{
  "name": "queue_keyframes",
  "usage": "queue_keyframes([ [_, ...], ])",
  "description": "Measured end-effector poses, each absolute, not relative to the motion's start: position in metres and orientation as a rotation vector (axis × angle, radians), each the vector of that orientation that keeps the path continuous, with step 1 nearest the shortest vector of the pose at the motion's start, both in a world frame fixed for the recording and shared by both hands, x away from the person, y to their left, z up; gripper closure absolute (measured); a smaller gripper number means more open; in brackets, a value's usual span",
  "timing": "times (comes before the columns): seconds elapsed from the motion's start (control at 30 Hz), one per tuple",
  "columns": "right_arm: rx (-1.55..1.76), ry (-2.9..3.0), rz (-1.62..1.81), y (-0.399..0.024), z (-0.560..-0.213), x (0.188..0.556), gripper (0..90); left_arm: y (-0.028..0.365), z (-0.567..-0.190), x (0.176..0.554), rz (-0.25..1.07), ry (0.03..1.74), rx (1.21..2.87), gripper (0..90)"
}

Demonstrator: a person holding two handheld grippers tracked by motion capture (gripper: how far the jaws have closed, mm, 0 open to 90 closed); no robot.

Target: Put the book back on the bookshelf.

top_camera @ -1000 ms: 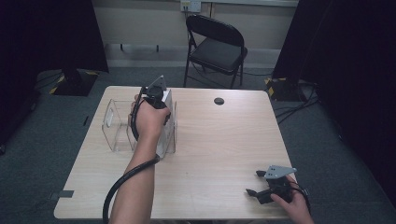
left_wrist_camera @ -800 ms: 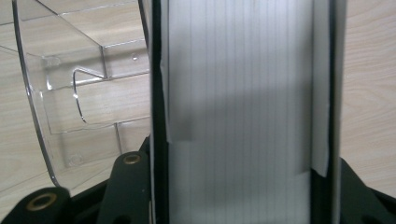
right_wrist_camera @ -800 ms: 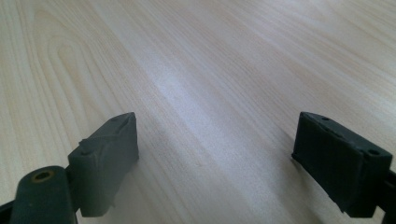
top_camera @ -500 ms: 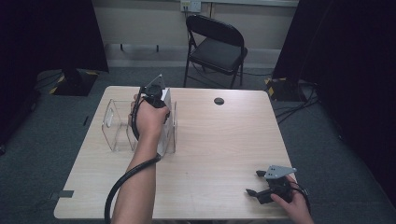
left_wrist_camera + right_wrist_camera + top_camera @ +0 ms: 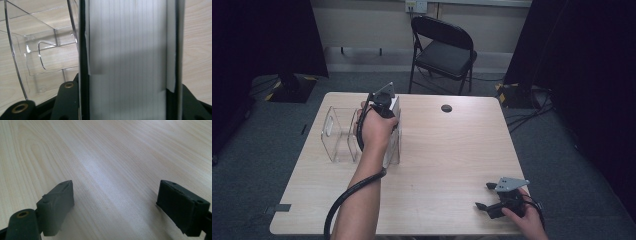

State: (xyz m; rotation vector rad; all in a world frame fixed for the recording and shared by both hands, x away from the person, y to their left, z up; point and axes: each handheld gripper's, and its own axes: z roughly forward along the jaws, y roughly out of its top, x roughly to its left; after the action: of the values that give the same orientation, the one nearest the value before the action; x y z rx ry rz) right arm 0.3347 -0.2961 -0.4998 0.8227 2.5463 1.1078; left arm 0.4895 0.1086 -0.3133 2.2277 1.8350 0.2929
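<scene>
Nothing has shifted since earlier frame. Left gripper (image 5: pixel 384 102) clamps book (image 5: pixel 127 60) upright in the right slot of clear rack (image 5: pixel 334 135). Right gripper (image 5: pixel 492 197) idle, jaws apart. Next: release, withdraw straight up.

The high view is dim and soft, lit from above. The wooden surface (image 5: pixel 437 165) is evenly pale while dark curtains (image 5: pixel 592 75) at both sides fall into near black. Faint glints trace the edges of the clear holder (image 5: pixel 337 135). In the left gripper view, a white book (image 5: pixel 127 50) sits very close, blurred, with a grey shadow across its middle. In the right gripper view, a soft sheen streaks the wood, and the near black pads (image 5: pixel 58 205) are slightly blurred.
</scene>
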Motion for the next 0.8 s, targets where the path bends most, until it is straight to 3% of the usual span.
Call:
queue_keyframes([
  [0.2,0.822,2.547,1.108,-0.2961,-0.4998,0.3347,13.2,0.1127,-0.3096,0.4887,0.253,1.784,2.256,47.9],
  [0.6,0.821,2.549,1.108,-0.2962,-0.4998,0.3347,13.2,0.1106,-0.3035,0.4914,0.216,1.762,2.355,49.4],
  [0.8,0.826,2.546,1.109,-0.2958,-0.4998,0.3346,13.2,0.1147,-0.3035,0.4894,0.229,1.795,2.293,52.7],
])
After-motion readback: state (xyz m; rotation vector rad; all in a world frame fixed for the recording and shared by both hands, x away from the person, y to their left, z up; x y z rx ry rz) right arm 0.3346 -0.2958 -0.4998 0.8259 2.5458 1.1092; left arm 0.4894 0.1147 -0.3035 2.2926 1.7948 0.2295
